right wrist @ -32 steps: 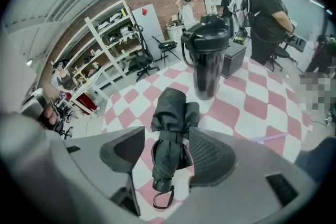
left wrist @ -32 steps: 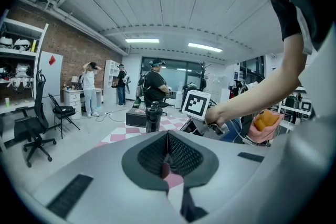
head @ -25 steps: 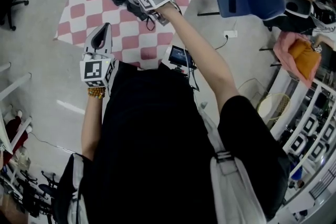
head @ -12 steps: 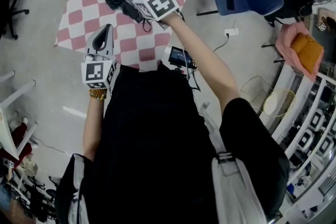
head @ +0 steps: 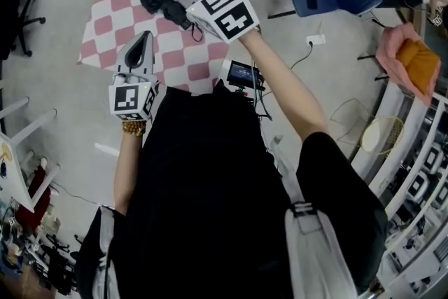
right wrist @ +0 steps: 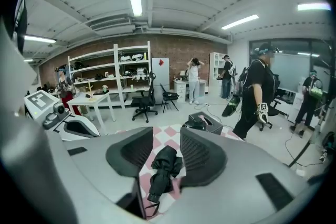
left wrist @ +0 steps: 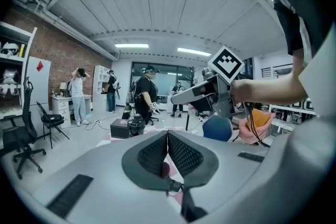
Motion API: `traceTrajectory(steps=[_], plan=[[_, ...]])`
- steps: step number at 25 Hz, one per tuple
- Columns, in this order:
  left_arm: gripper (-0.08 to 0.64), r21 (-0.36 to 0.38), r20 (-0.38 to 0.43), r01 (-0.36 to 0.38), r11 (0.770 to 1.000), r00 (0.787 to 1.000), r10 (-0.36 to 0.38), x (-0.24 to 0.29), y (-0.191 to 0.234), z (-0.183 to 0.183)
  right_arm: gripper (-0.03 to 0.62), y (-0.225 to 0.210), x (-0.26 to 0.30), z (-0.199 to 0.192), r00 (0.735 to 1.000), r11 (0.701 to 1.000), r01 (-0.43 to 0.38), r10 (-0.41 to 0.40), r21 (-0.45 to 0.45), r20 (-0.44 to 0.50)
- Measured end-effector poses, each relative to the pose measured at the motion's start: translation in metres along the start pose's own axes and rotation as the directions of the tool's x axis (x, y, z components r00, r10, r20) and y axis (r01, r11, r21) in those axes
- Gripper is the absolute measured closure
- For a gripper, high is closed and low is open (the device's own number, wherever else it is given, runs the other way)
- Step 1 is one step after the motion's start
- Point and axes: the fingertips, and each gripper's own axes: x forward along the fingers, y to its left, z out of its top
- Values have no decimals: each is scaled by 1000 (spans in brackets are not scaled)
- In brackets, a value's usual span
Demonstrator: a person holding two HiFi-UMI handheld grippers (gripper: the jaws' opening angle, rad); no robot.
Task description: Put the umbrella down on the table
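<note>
Lying below and ahead of the right gripper [right wrist: 167, 138], whose empty jaws stood apart and had just been closing, were the red-and-white checked tabletop [head: 105, 24], a dark box [right wrist: 206, 121] and, resting on the tabletop, the black folded umbrella [right wrist: 164, 168]. Risk: closing jaws snagging its strap [right wrist: 150, 206] would lift it. Box contents: unseen. Left gripper [left wrist: 167, 136]: pressed together, empty.
</note>
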Motion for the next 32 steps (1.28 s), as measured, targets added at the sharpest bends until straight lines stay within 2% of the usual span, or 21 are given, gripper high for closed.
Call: traceTrajectory(steps=[3, 7, 15, 21, 28, 32], plan=[[545, -30, 35, 14, 999, 999, -13, -1, -6, 19, 457, 1, -16, 14, 997, 1000, 2, -2, 3, 71], [545, -20, 74, 28, 999, 997, -27, 1, -15, 38, 502, 4, -38, 30, 988, 1000, 6, -6, 1, 151], [545, -12, 105, 49, 999, 993, -47, -10, -32, 58, 532, 15, -86, 61, 955, 999, 34, -24, -29, 295], [545, 4, 121, 55, 998, 991, -55, -19, -43, 68, 532, 31, -125, 90, 905, 997, 37, -8, -61, 424], [545, 9, 133, 53, 999, 990, -54, -26, -52, 69, 538, 52, -163, 109, 828, 996, 24, 31, -90, 560], [545, 19, 146, 46, 999, 988, -48, -29, -53, 71, 548, 60, -174, 105, 804, 994, 39, 28, -100, 594]])
